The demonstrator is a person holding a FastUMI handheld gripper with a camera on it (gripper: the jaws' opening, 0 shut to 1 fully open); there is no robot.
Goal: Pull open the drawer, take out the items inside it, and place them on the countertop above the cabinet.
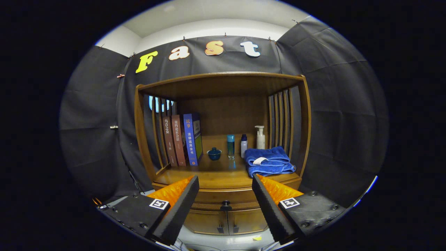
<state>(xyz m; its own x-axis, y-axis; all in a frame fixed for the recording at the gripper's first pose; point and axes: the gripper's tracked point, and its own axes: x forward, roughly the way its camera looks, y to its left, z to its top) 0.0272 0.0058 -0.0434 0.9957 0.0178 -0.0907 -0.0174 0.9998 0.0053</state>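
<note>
A wooden cabinet (223,122) stands ahead against the booth wall. Its drawer (225,197) sits shut under the countertop (216,177), with a small dark knob (226,203) at its middle. My gripper (225,188) is open, its fingers spread wide with nothing between them. The knob lies beyond the fingertips, some way off and centred in the gap. What is inside the drawer is hidden.
On the countertop stand three books (183,139) at the left, a small blue lidded cup (214,153), a teal bottle (230,146), a small white bottle (244,145), a pump bottle (260,137) and a folded blue towel (269,161). Two small doors (226,221) lie below the drawer.
</note>
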